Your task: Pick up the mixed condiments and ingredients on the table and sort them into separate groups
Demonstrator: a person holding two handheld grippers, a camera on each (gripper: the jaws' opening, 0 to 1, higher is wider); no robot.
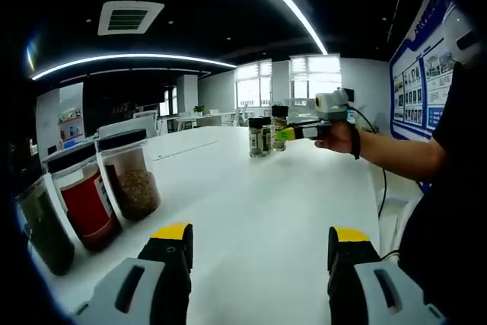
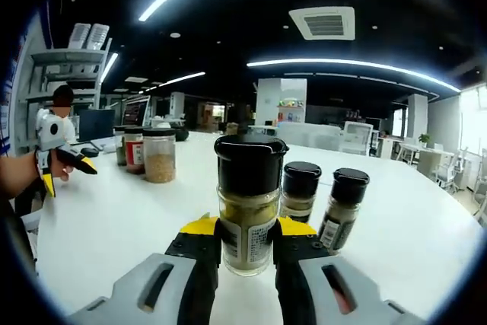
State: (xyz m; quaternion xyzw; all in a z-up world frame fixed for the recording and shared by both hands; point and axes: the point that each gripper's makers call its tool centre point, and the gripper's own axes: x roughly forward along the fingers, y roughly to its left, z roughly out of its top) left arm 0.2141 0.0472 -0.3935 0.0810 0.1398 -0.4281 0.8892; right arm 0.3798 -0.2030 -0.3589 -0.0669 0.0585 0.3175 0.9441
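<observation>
Left gripper view: the left tool [image 1: 259, 245] sits low over the white counter [image 1: 251, 203], jaws spread wide, nothing between them. At the counter's left edge stand three large black-lidded jars in a row, touching or nearly so: a dark green jar [image 1: 42, 226] nearest, a red-labelled jar [image 1: 87, 199] in the middle, a brown-grain jar [image 1: 131, 174] beyond. Farther across the counter stands a cluster of small spice bottles [image 1: 262, 133]. The right tool [image 1: 288, 134], held in a hand [image 1: 338, 136], reaches in from the right with its yellow tips at that cluster.

Right gripper view: the right tool [image 2: 247, 237] is pinching a small black-capped spice bottle [image 2: 249, 203] of pale greenish powder, upright, jaws pressed to both sides of its lower body. Just behind and right stand two more small bottles, a middle bottle [image 2: 299, 192] and a right bottle [image 2: 342, 207], close together on the counter [image 2: 114, 226]. Well apart, at the far left, the three large jars [image 2: 144, 154] stand grouped. The left tool [image 2: 68, 161] shows at the left edge, jaws apart.
</observation>
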